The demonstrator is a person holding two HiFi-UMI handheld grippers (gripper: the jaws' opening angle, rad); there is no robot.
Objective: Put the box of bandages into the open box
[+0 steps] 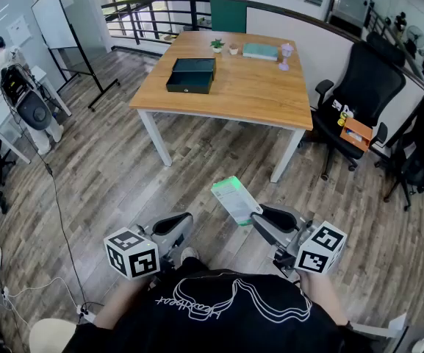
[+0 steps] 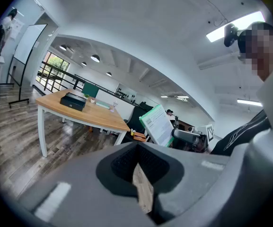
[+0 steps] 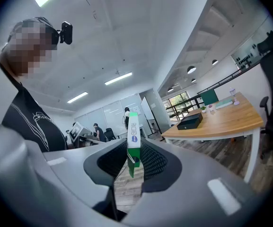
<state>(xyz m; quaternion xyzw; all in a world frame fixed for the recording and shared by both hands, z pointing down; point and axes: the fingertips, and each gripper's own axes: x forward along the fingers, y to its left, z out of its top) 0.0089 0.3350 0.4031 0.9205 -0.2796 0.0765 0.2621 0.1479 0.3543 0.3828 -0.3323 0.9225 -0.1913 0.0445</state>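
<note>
Right gripper [image 1: 258, 215] clamps the bandage box [image 1: 235, 197] by one end so we can carry it to the open box [image 1: 192, 76] on the table [image 1: 263, 98].

A wooden table [image 1: 248, 87] carries a small potted plant [image 1: 217, 45] and a teal book [image 1: 260, 51], with a black office chair [image 1: 369, 87] beside it.

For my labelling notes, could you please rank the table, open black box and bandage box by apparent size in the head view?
1. table
2. open black box and bandage box: alike, the latter nearer the camera
</note>
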